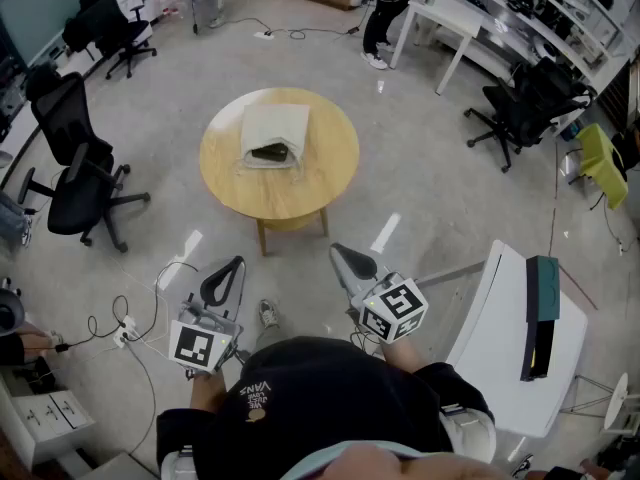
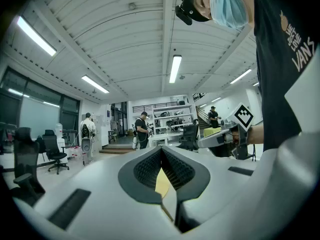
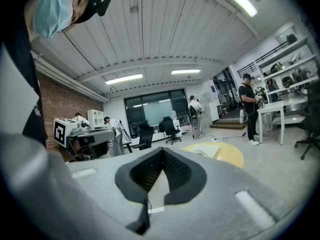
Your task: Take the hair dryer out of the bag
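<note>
A white cloth bag lies on the round wooden table, well ahead of me. A dark hair dryer shows at the bag's open near end. My left gripper and right gripper hang over the floor short of the table, both shut with nothing between the jaws. In the left gripper view the left gripper has its pads together, with a sliver of the table behind them. In the right gripper view the right gripper is shut; the table and bag lie beyond.
Black office chairs stand at the left and far right. A white folding table with a dark flat item stands at my right. Cables and a power strip lie on the floor at the left. A person stands at a white desk far back.
</note>
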